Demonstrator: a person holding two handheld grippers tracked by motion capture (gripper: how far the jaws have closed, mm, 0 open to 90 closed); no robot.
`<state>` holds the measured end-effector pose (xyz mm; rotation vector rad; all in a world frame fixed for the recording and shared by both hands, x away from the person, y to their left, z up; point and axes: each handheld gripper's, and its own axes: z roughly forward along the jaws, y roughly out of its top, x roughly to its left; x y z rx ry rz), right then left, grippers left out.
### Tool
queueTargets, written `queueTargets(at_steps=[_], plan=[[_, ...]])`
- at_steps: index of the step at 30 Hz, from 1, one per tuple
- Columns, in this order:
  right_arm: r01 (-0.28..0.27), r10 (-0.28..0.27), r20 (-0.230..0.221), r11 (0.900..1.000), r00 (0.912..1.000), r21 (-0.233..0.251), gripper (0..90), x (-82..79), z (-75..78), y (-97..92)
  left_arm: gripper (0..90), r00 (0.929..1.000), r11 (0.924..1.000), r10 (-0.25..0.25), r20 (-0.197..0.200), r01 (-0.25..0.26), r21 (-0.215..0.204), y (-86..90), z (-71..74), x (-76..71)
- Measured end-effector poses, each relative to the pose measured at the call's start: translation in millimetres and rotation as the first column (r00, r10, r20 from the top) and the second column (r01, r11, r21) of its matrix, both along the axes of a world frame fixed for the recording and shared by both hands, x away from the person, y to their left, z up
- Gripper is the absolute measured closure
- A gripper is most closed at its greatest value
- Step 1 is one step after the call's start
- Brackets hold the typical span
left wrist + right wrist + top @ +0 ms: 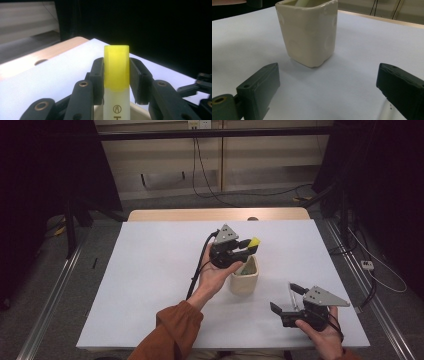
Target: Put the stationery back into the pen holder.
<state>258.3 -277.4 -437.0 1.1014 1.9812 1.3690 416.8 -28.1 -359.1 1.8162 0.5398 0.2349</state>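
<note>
My left gripper (246, 248) is shut on a highlighter with a yellow cap (254, 242), held just above the cream ceramic cup (244, 279) in the middle of the table. In the left gripper view the yellow cap (116, 66) stands upright between the two black pads, above a pale barrel, and the cup's rim shows below. Something pale and greenish lies inside the cup. My right gripper (285, 298) rests near the table's front right edge, open, with nothing between its fingers. The right gripper view looks at the cup (309, 31) from a short way off.
A white sheet (150, 270) covers the table, with a wooden strip (215, 214) at the far edge. Black cables trail from both grippers. Dark stands and floor cables lie beyond the table on both sides.
</note>
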Motion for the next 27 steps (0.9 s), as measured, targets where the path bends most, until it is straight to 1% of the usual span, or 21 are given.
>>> queueTargets(at_steps=[3,5,6,7,8,10,12,13,15,17,19,22,24,27], plan=[[-0.001,0.001,-0.002,1.0,1.0,-0.001,4.6,-0.3,0.1,0.1,67.1,0.9999,0.9999,0.01,0.004,-0.01,-0.002,1.0,-0.5,2.9],[-0.001,0.001,-0.004,1.0,1.0,-0.002,4.6,-0.3,0.0,-0.3,67.1,0.9999,0.9999,0.01,0.004,-0.01,0.005,1.9,-1.6,3.3],[0.0,0.0,-0.004,1.0,1.0,-0.001,4.6,-0.3,-0.1,-0.4,67.0,0.9999,0.9998,0.013,0.008,-0.013,0.013,1.8,-2.4,3.2],[-0.001,0.001,-0.003,1.0,1.0,-0.001,4.6,-0.2,-0.2,-0.5,67.0,1.0,0.9997,0.002,0.01,-0.003,0.026,1.6,-3.5,3.1],[-0.001,0.001,-0.004,1.0,1.0,0.0,4.6,-0.2,-0.2,-0.4,66.9,0.9999,0.9994,0.008,0.009,-0.009,0.034,1.0,-4.2,2.7],[-0.002,0.002,0.0,1.0,1.0,-0.002,4.6,-0.4,0.0,-0.4,66.7,1.0,0.9994,0.005,0.009,-0.005,0.034,0.7,-5.1,2.5],[-0.001,0.001,0.001,1.0,1.0,-0.002,4.6,-0.4,0.0,-0.4,66.3,1.0,0.9993,-0.002,-0.002,0.002,0.037,0.2,-5.2,2.9],[-0.001,0.001,0.001,1.0,1.0,-0.002,4.6,-0.3,0.0,-0.4,63.3,1.0,0.9989,0.0,-0.008,0.0,0.047,0.1,-5.2,3.0],[-0.001,0.001,-0.001,1.0,1.0,-0.002,4.6,-0.2,-0.1,-0.3,62.0,0.9999,0.9985,-0.005,-0.016,0.006,0.054,0.9,-5.9,3.3],[-0.001,0.001,-0.001,1.0,1.0,-0.002,4.6,-0.2,-0.1,-0.3,60.5,0.9995,0.9988,-0.001,-0.032,0.003,0.05,2.5,-6.1,3.9],[-0.002,0.001,-0.002,1.0,1.0,0.0,4.6,-0.1,-0.2,-0.3,54.4,0.9992,0.999,0.0,-0.039,0.002,0.044,4.6,-5.3,4.8],[-0.002,0.002,-0.003,1.0,1.0,0.0,4.6,-0.1,-0.2,-0.1,40.7,0.9985,0.9994,0.012,-0.054,-0.011,0.034,6.7,-3.7,4.9],[-0.001,0.001,-0.003,1.0,1.0,0.001,4.6,-0.1,-0.2,-0.1,35.7,0.9983,0.9993,0.01,-0.058,-0.008,0.038,8.1,-3.1,4.8],[-0.001,0.001,-0.001,1.0,1.0,-0.001,4.6,-0.1,-0.2,-0.2,27.1,0.998,0.9981,0.02,-0.06,-0.016,0.059,10.4,-2.5,4.8]])
